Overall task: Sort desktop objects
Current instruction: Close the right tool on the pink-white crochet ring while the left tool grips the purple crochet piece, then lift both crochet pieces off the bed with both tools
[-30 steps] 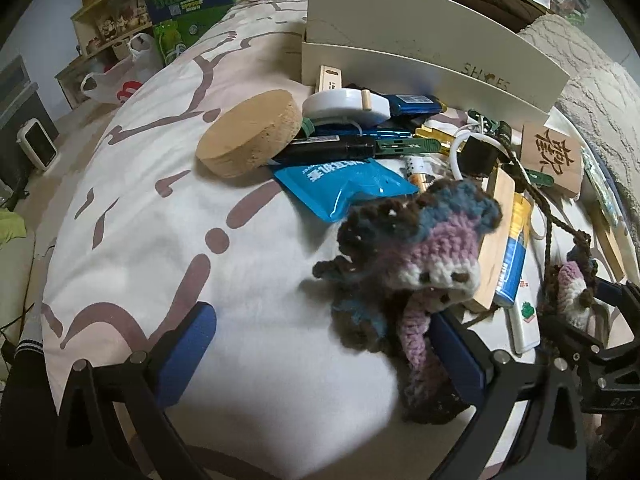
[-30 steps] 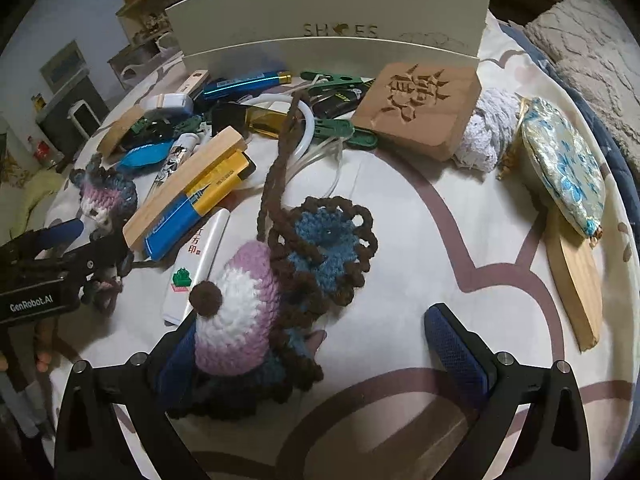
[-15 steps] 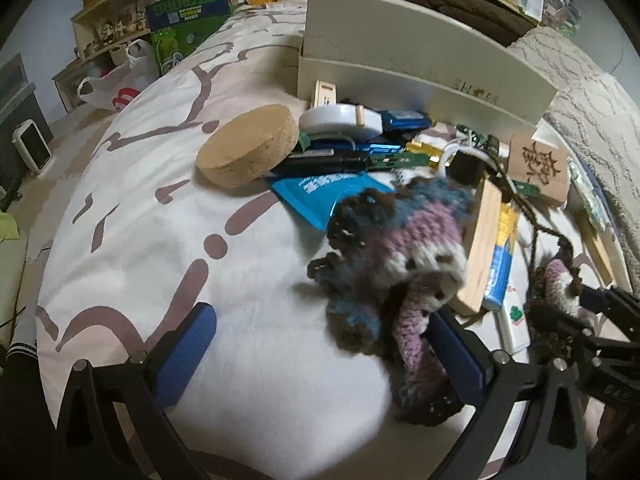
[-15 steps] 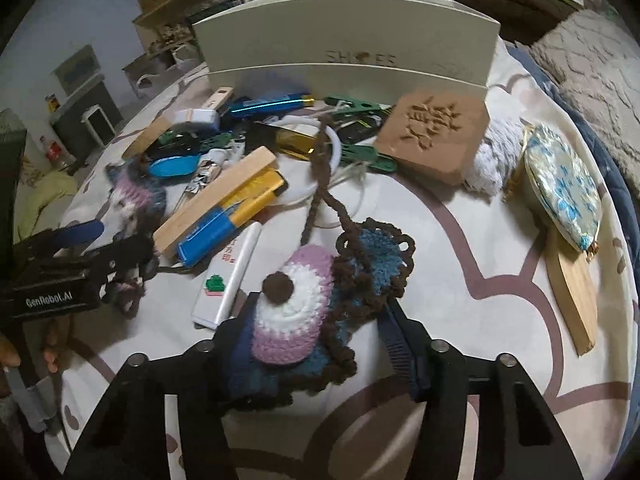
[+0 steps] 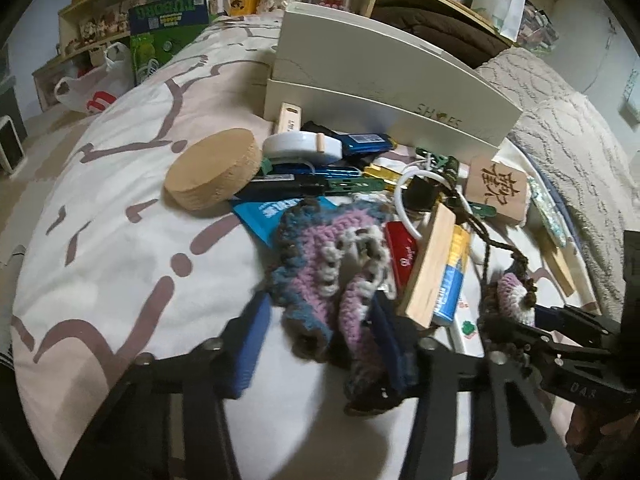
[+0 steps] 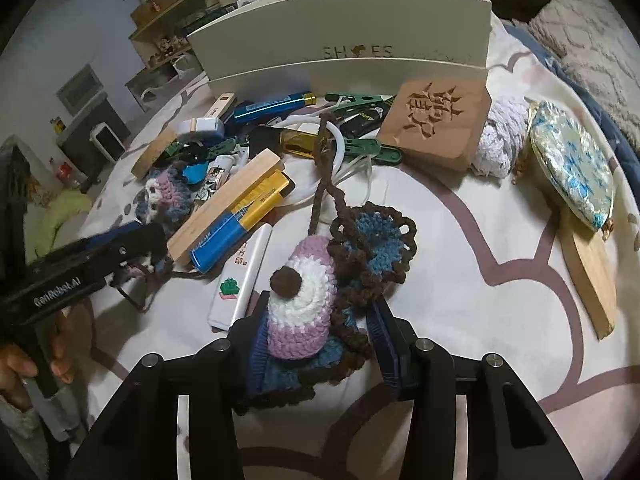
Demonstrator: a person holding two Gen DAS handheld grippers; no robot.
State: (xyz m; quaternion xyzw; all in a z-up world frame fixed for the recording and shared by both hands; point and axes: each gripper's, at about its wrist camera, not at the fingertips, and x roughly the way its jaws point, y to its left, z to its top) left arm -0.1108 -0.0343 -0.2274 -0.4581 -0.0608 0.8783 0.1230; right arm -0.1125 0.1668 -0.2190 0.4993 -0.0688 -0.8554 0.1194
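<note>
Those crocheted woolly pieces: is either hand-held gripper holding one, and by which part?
Both are closing on one. The left hand-held gripper has the near end of the purple-blue piece between its jaws; the right hand-held gripper takes the near half of the mushroom-shaped piece.

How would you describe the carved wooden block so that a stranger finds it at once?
Start at the tall white box lettered SHOES at the back of the patterned bedspread. At the foot of its right end lies a flat, squarish brown wooden block, between green plastic clips and a white knitted bundle. Only it has a large Chinese character carved into its top.
</note>
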